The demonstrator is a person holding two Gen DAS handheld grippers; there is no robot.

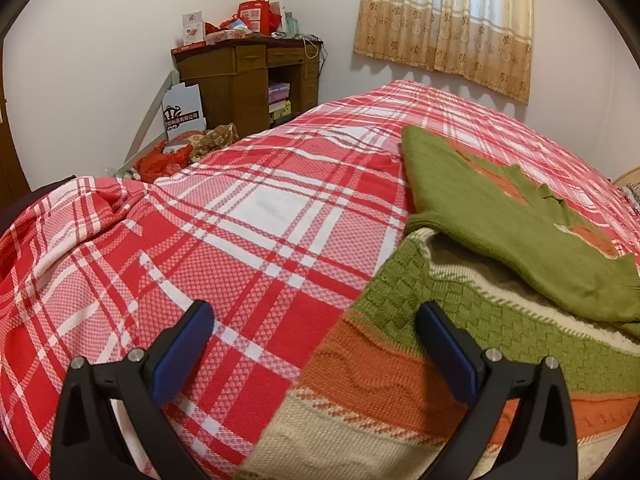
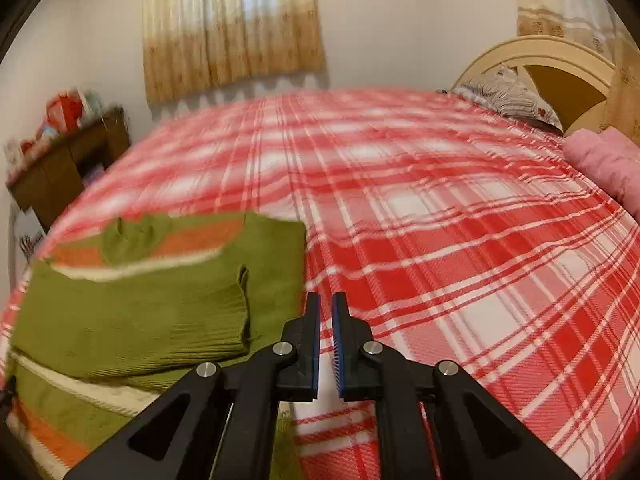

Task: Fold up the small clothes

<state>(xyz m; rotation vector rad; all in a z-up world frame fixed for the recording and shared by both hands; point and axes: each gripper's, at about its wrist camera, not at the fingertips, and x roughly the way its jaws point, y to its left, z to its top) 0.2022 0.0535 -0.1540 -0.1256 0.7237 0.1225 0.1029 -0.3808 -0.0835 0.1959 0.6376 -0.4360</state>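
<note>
A small knitted sweater [image 1: 460,312] in green, orange and cream lies on the red plaid bedspread [image 1: 248,216]. Its green sleeves [image 1: 500,220] are folded over the body. My left gripper [image 1: 316,320] is open and empty, hovering over the sweater's lower left hem edge. In the right wrist view the sweater [image 2: 160,300] lies to the left, sleeves folded across it. My right gripper [image 2: 326,308] is nearly shut with a narrow gap and holds nothing, just right of the sweater's edge above the bedspread [image 2: 460,240].
A wooden desk [image 1: 248,80] piled with boxes stands by the far wall, with bags on the floor beside it. A curtain [image 1: 444,20] hangs behind the bed. A headboard [image 2: 560,76], a pillow [image 2: 508,96] and a pink quilt [image 2: 608,164] are at the bed's right end.
</note>
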